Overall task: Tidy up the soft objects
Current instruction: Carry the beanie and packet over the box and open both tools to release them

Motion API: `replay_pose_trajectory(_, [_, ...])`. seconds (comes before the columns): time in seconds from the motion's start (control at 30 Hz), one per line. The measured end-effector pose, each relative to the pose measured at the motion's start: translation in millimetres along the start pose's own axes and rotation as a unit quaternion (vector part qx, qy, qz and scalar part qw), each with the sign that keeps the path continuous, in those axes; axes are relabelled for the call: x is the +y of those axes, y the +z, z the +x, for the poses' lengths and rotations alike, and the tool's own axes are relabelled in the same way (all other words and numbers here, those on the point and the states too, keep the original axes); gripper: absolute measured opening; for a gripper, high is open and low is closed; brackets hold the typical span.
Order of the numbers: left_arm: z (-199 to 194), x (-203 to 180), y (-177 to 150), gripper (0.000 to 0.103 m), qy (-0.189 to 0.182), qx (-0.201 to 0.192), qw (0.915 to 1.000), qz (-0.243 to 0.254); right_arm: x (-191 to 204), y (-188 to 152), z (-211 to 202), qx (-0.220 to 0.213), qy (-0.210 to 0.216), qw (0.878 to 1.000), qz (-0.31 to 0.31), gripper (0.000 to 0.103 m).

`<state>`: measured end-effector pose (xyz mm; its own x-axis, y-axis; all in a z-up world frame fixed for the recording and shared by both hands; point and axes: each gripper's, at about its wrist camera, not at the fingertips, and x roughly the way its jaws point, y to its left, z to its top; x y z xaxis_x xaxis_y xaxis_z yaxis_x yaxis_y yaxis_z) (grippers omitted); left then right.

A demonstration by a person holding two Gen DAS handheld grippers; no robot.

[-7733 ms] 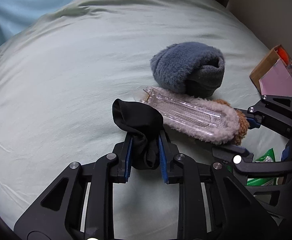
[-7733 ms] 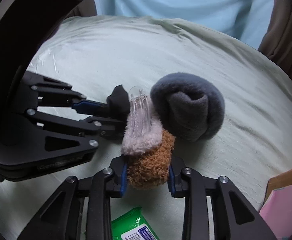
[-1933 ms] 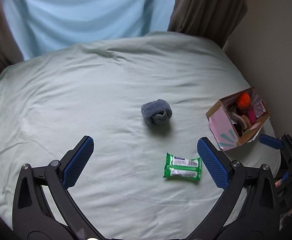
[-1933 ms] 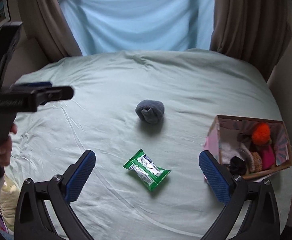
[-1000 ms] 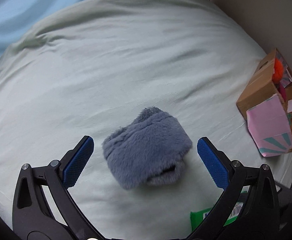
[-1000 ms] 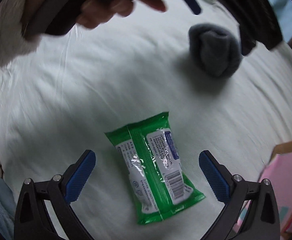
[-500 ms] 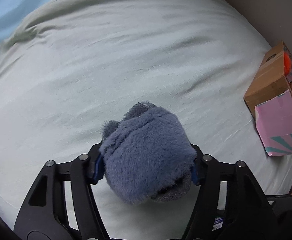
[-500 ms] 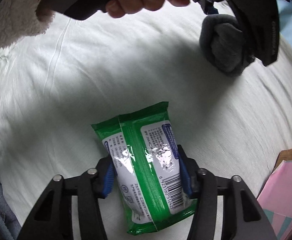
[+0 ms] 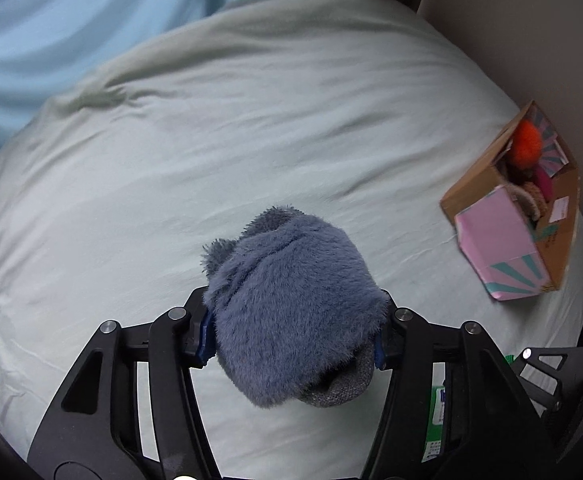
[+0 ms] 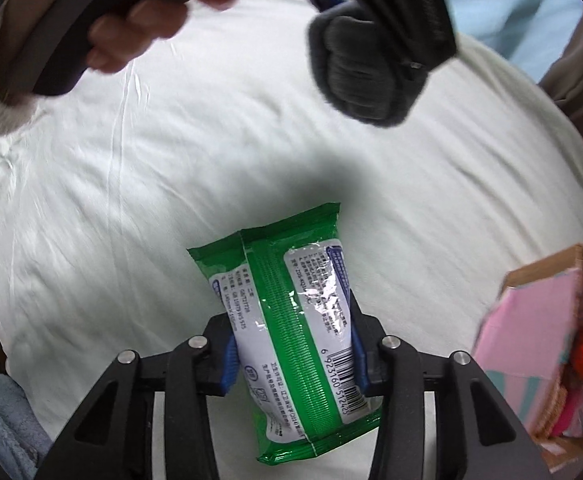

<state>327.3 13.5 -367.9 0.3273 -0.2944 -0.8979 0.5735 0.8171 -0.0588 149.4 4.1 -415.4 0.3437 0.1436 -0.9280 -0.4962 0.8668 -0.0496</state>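
**Two grippers, each closed on one soft item above the bed**

Left wrist view: the left gripper [image 9: 293,336] is clamped on a rolled blue-grey fuzzy sock [image 9: 291,312], its blue pads pressed into the pile on both sides. The roll bulges well beyond the fingers, with the knit grey inner cuff showing at the lower right. Beneath it lies the pale green bed sheet [image 9: 171,160], creased in shallow folds. At the right edge of the bed stands an open cardboard box [image 9: 515,232] with a pink panel facing the camera; inside it are an orange fuzzy ball [image 9: 525,146] and other soft items that are too small to name. A light blue curtain [image 9: 71,20] hangs behind the bed.

Right wrist view: the right gripper [image 10: 293,354] is closed on a green pack of wet wipes [image 10: 291,320], gripping it across its width; the printed label and barcode face up, and the pack's far end juts forward past the fingers. Its shadow falls on the sheet ahead. Higher in this view, the person's left hand [image 10: 139,12] grasps the handle of the left gripper, which carries the sock clear of the sheet. The box appears at the lower right, near but apart from the wipes pack.
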Motion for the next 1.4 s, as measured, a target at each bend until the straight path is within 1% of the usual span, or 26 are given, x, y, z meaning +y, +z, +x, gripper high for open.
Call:
replay_pose_trajectory(0.07, [-23, -5, 0, 0.053, 0.006, -0.011, 0.9999, 0.002, -1, -2, -23, -0.012, 0.000, 1.000, 0.015, 0.040])
replay_pose_trajectory(0.13, [-50, -9, 2, 0.053, 0.009, -0.025, 0.9996, 0.003, -15, -5, -47, -0.023, -0.001, 0.999, 0.028, 0.040])
replay_pose_trajectory(0.17, [-63, -12, 3, 0.053, 0.011, -0.033, 0.9994, 0.002, -15, -6, -58, -0.030, -0.003, 0.999, 0.035, 0.040])
replay_pose_trajectory(0.33, [-125, -30, 6, 0.053, 0.011, -0.064, 0.9979, 0.001, -25, -8, -123, -0.066, -0.029, 0.995, 0.063, 0.040])
replay_pose_trajectory(0.4, [-149, -42, 11, 0.053, 0.008, -0.077, 0.9970, 0.007, -39, -7, -146, -0.075, -0.040, 0.993, 0.079, 0.040])
replay_pose_trajectory(0.6, [-196, -79, 22, 0.053, -0.008, -0.104, 0.9944, 0.017, -73, -18, -210, -0.100, -0.064, 0.983, 0.140, 0.040])
replay_pose_trajectory(0.7, [-210, -102, 26, 0.053, -0.015, -0.111, 0.9936, 0.014, -93, -25, -232, -0.104, -0.072, 0.977, 0.169, 0.040])
replay_pose_trajectory(0.87, [-219, -143, 33, 0.053, -0.015, -0.119, 0.9927, 0.008, -136, -42, -265, -0.116, -0.074, 0.967, 0.215, 0.040])
replay_pose_trajectory(1.03, [-217, -189, 43, 0.053, -0.004, -0.124, 0.9922, -0.014, -185, -59, -284, -0.124, -0.069, 0.963, 0.231, 0.040])
replay_pose_trajectory(1.17, [-204, -223, 51, 0.053, -0.002, -0.117, 0.9925, -0.037, -230, -76, -286, -0.117, -0.060, 0.962, 0.238, 0.040])
replay_pose_trajectory(1.27, [-187, -250, 62, 0.053, -0.001, -0.110, 0.9925, -0.054, -259, -88, -283, -0.107, -0.063, 0.964, 0.237, 0.040])
replay_pose_trajectory(1.4, [-165, -275, 71, 0.053, -0.002, -0.099, 0.9925, -0.073, -303, -103, -278, -0.094, -0.055, 0.962, 0.250, 0.040])
